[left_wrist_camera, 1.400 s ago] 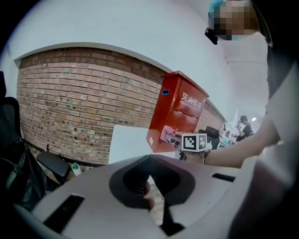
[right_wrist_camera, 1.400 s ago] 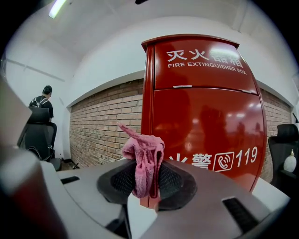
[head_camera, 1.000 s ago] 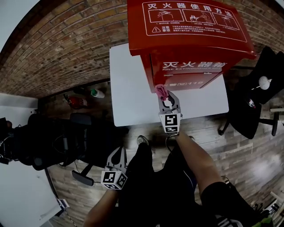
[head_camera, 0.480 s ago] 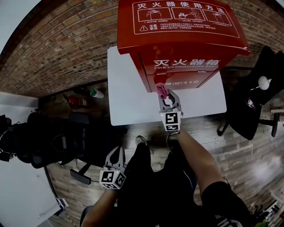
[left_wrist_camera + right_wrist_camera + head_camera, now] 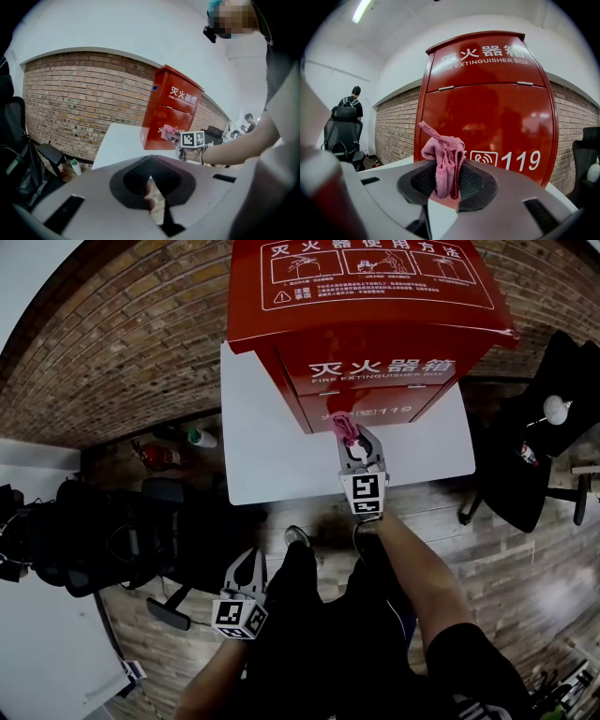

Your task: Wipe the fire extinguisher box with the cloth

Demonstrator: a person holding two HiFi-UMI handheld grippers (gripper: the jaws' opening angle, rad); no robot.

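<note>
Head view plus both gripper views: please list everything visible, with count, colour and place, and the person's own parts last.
fire extinguisher box: one, red, upright on the table, against the brick wall
table: one, white, under the box
cloth: one, pink, bunched, just in front of the box's lower panel
brick wall: one, brown, behind the box
canister: one, red, on the floor left of the table
bottle: one, white with a green cap, beside the canister
office chair: one, black, right of the table
bystander: one, dark clothes, far left of the right gripper view
right tongs: grey, closed on the cloth
left tongs: grey, closed, empty, low by the person's legs
</note>
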